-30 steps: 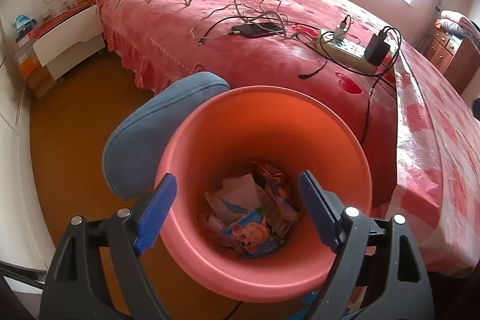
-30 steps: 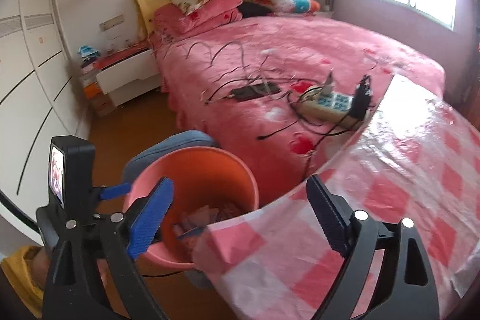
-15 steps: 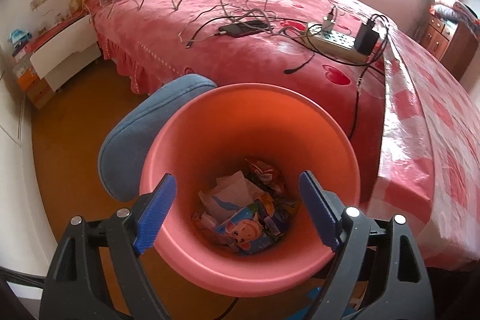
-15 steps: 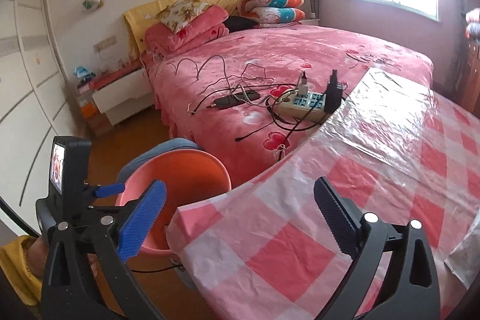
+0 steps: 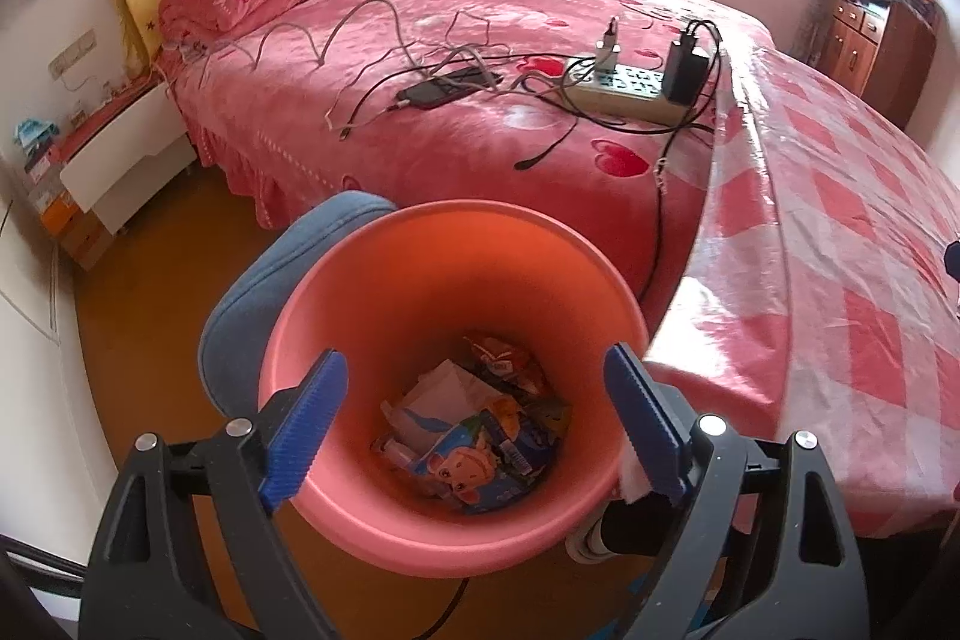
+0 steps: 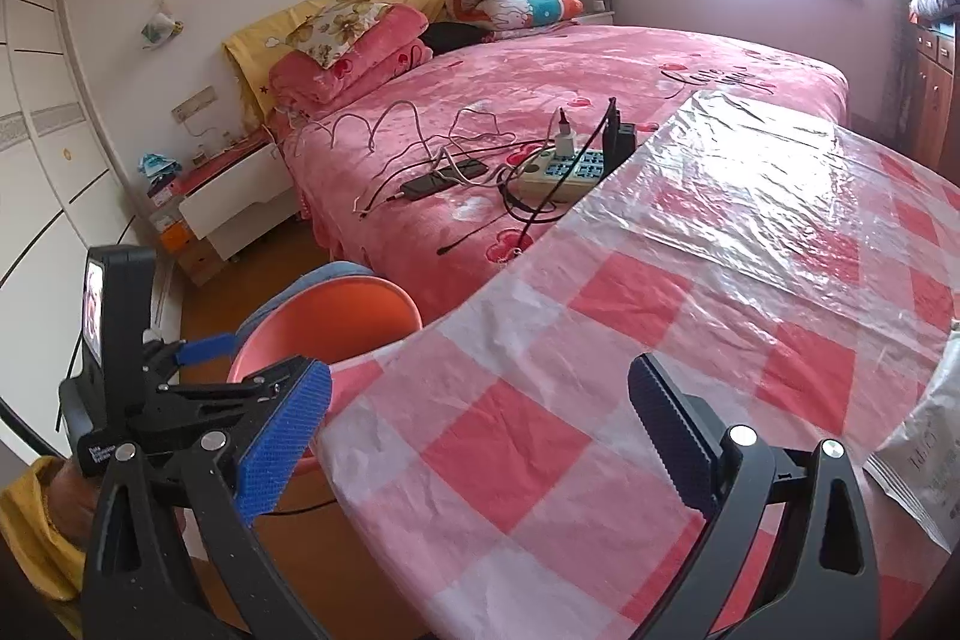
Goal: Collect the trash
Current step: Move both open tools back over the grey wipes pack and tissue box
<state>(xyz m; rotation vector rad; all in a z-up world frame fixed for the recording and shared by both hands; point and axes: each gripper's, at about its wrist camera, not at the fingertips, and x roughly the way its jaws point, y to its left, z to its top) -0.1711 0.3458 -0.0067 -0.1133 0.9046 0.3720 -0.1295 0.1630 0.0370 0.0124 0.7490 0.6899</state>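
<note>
Inspector: Your left gripper hangs over the pink bin, jaws spread wide and just opened a little further, with nothing pressed between the pads. The trash lies at the bottom of the bin: crumpled paper and glossy printed wrappers. Individual items are hard to separate.

Operator: And the right one?

Inspector: Your right gripper is released, jaws at full spread over the checked tablecloth, which sits beside the bin. Only that view shows a pale plastic bag on the cloth, on the side away from the bin; the frame edge cuts it off and its print is unreadable. It also shows your left hand in a yellow sleeve, partly hidden behind the gripper body.

Operator: What does the left view add?

Inspector: The bin's interior, smooth and round. The right view sees only its rim, with the cloth's edge covering part of it. A blue padded shape curves behind the bin; I cannot tell what it is.
</note>
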